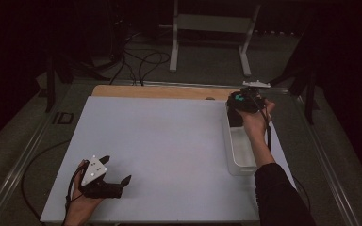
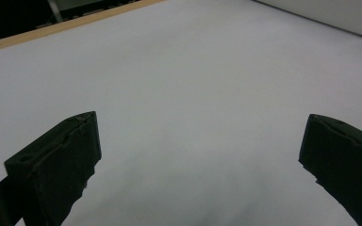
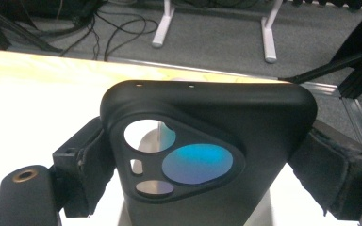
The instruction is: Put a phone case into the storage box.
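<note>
We have the right hand-held gripper [image 1: 242, 104] clenched on a black phone case [image 3: 207, 155], its jaws pressing the case's two long sides so the camera cutout faces us and the case stays upright. It hangs just over the far end of the clear plastic bin [image 1: 238, 155], likely for lifting out or setting in. Our left hand-held gripper [image 1: 115, 176] rests released on the white bench [image 1: 160, 141], well away, jaws spread and holding nothing.
</note>
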